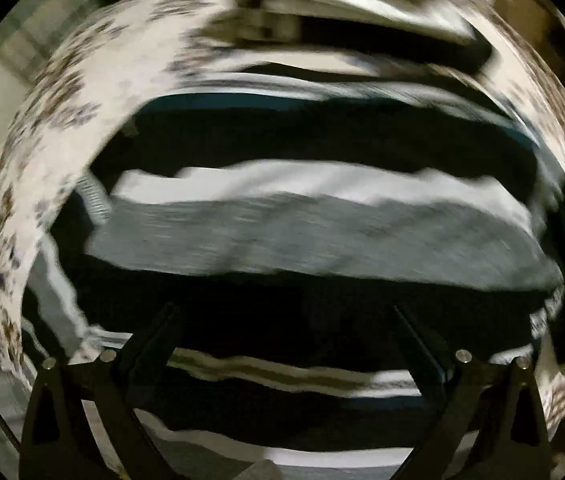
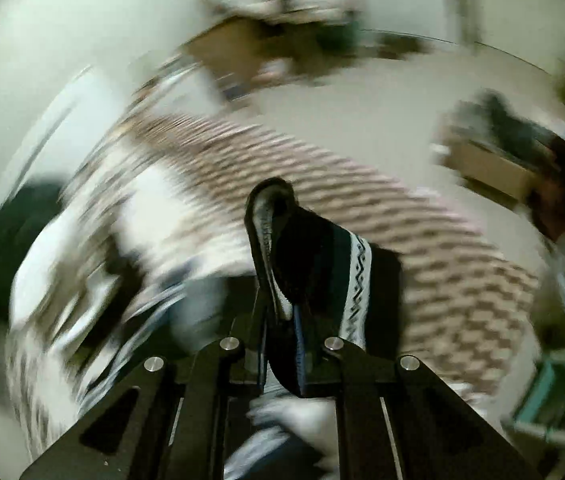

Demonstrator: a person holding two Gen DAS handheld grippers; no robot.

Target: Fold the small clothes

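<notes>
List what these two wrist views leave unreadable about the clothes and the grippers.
- Left wrist view: motion blur smears the pile of clothes; single garments and their folds cannot be told apart.
- Left wrist view: the left gripper stands open, its dark fingertips lost against dark cloth.
- Right wrist view: the right gripper is shut on a dark patterned garment; what kind it is stays hidden.
- Right wrist view: the checked bedding and room are blurred.

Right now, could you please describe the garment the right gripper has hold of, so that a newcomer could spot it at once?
Start from the checked brown-and-white cloth spread across the right wrist view. In front of it, the right gripper is shut on a small dark garment that stands up between its fingers. Unlike the blurred clothes around it, it is sharp, with a white band of black zigzag pattern.
</notes>
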